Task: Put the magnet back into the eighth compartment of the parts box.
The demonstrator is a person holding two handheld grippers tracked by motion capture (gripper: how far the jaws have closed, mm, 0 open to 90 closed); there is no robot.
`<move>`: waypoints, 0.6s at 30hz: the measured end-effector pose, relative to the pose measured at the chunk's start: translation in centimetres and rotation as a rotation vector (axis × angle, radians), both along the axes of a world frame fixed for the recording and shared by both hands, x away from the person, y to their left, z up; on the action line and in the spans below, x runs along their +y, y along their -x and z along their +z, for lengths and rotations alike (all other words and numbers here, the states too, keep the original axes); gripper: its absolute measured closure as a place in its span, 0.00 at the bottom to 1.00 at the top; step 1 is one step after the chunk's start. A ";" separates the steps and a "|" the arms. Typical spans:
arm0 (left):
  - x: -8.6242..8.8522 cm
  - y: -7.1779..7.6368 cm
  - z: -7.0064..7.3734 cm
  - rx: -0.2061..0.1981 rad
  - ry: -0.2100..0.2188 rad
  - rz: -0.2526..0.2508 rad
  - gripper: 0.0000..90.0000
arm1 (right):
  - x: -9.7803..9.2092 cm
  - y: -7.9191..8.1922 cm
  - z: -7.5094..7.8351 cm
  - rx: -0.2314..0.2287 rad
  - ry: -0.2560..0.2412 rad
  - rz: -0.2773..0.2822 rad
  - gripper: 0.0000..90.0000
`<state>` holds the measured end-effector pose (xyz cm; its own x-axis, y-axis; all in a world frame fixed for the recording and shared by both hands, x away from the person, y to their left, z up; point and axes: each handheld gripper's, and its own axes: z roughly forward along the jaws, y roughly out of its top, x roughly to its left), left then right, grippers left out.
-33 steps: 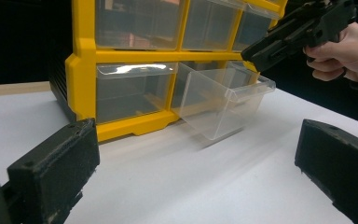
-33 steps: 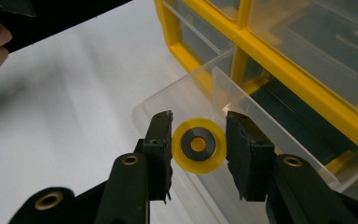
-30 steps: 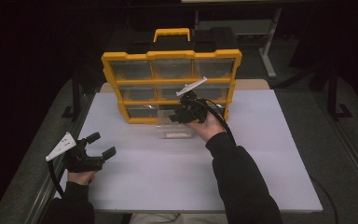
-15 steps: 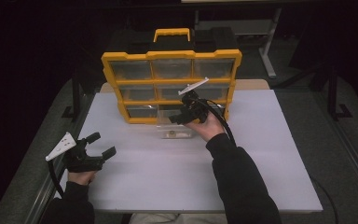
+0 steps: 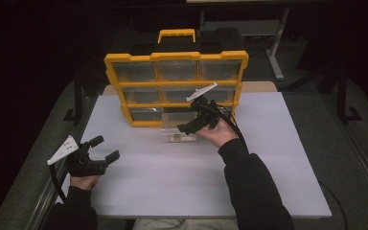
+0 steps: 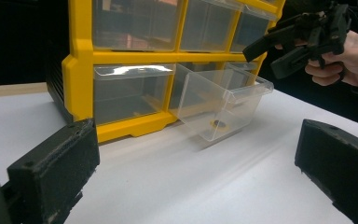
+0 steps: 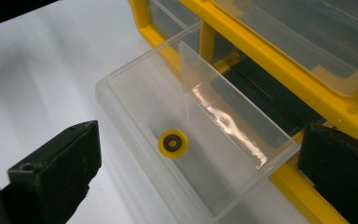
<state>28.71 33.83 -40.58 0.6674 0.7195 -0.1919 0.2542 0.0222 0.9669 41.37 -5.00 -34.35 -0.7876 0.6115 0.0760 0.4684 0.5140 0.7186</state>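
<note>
yellow washer (image 7: 173, 143) sits in the clear drawer (image 7: 193, 135), pulled out of the yellow organizer (image 5: 175, 85) onto the table (image 5: 182, 182). right gripper (image 5: 197, 120) hovers above it, jaws spread, empty. risk: jaw tips clip the drawer wall or divider and shove it (light plastic, slides easily). left gripper (image 5: 100, 149) idle, released.
</note>
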 end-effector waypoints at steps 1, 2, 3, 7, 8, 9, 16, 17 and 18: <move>0.0 0.0 0.0 0.001 0.000 0.000 0.00 | -0.2 0.1 0.0 -0.003 -0.007 0.003 0.00; 0.0 0.0 0.0 0.001 -0.001 -0.001 0.00 | -0.3 0.2 0.0 -0.004 -0.013 0.002 0.00; 0.0 0.0 0.0 0.000 -0.001 -0.002 0.00 | -0.5 0.3 0.1 -0.005 -0.017 0.001 0.00; 0.0 0.0 0.0 0.001 -0.002 -0.004 0.00 | -1.3 0.6 0.1 -0.009 -0.035 -0.005 0.00; 0.0 0.0 0.0 0.001 -0.002 -0.004 0.00 | -1.5 0.6 0.0 -0.010 -0.038 -0.008 0.00; -0.1 0.0 0.0 0.001 -0.003 -0.003 0.00 | -1.7 0.7 0.0 -0.006 -0.042 -0.011 0.00; -0.1 0.0 0.0 0.003 -0.005 -0.002 0.00 | -3.2 1.4 -0.5 -0.013 -0.068 -0.034 0.00; -0.1 0.0 0.0 0.004 -0.005 -0.002 0.00 | -3.4 1.6 -0.6 -0.018 -0.068 -0.036 0.00; -0.1 0.0 0.0 0.003 -0.005 -0.002 0.00 | -3.6 1.7 -0.7 -0.019 -0.070 -0.037 0.00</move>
